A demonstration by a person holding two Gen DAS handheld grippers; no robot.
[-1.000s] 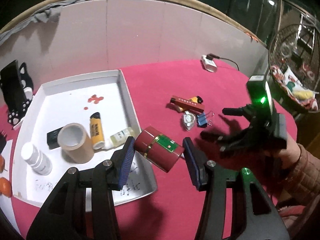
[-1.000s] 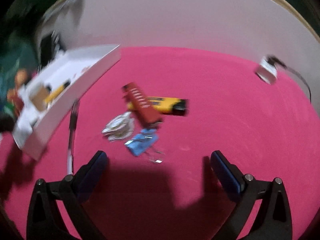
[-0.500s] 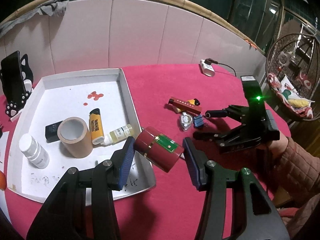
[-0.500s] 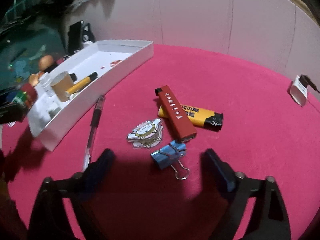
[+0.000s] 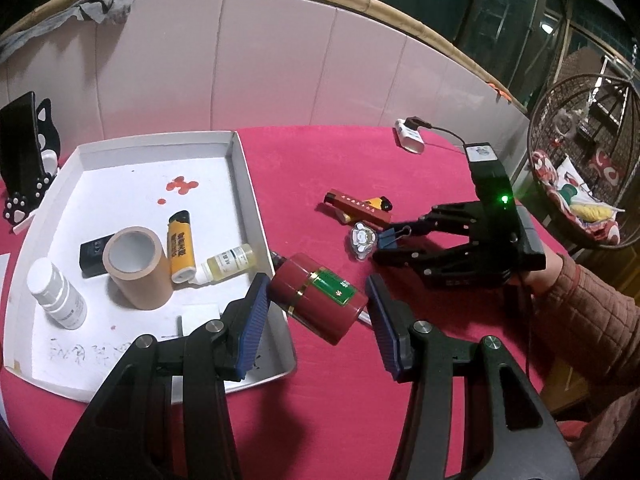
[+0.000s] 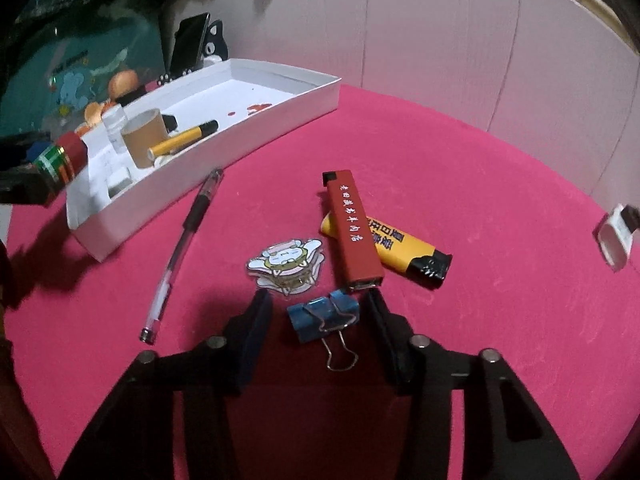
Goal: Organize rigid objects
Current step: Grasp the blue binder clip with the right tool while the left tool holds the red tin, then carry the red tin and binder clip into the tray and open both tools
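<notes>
My left gripper is shut on a dark red can with a green label, held above the near right corner of the white tray. My right gripper is open, its fingers on either side of a blue binder clip on the red cloth. Just past it lie a cartoon sticker, a dark red box and a yellow lighter under that box. A clear pen lies to the left.
The tray holds a tape roll, a yellow lighter, a small dropper bottle, a white bottle and a black item. A white charger lies at the back. A phone stand stands left of the tray.
My right gripper has moved forward and down to the binder clip and its fingers have narrowed around it. My left gripper still holds the can in place.
</notes>
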